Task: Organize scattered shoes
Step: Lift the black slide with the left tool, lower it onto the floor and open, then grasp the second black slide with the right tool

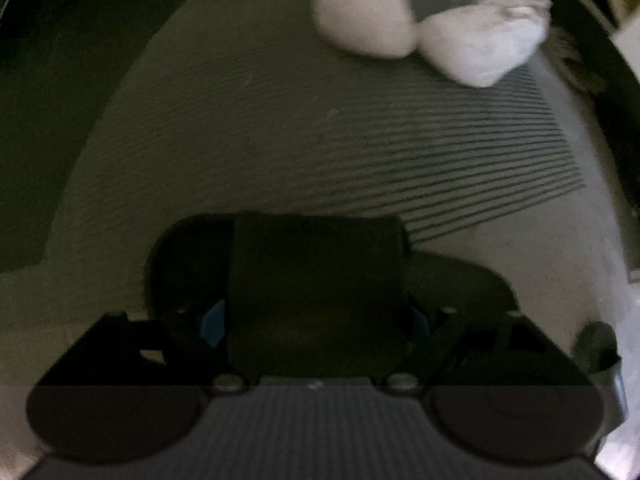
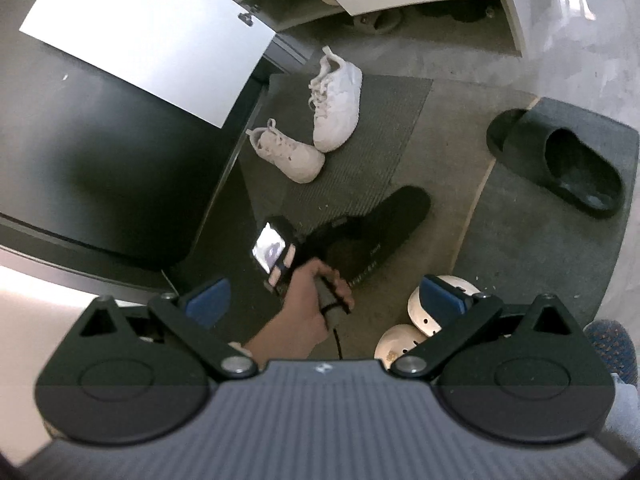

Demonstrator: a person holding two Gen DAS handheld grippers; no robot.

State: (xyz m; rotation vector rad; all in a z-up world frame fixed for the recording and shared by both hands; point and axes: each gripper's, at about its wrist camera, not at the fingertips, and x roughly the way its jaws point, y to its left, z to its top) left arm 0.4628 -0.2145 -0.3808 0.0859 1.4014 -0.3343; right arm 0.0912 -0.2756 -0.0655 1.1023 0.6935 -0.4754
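Note:
My left gripper [image 1: 316, 320] is shut on a black slide sandal [image 1: 316, 280], gripping its strap, low over the ribbed grey mat [image 1: 360, 152]. In the right wrist view that sandal [image 2: 384, 224] lies at the mat's near edge with the left gripper [image 2: 308, 256] on it. Two white sneakers [image 1: 360, 12] [image 1: 480, 44] sit on the mat ahead, also shown in the right wrist view [image 2: 336, 104] [image 2: 288, 152]. A second black slide [image 2: 560, 160] rests on a dark mat at right. My right gripper [image 2: 326, 300] is open and empty, high above.
A pair of white clogs [image 2: 420, 320] lies near my right gripper's right finger. A dark cabinet [image 2: 100, 152] with an open white door [image 2: 148, 36] stands left of the mat. More footwear shows under white furniture at the back [image 2: 380, 20]. The floor is grey concrete [image 2: 460, 60].

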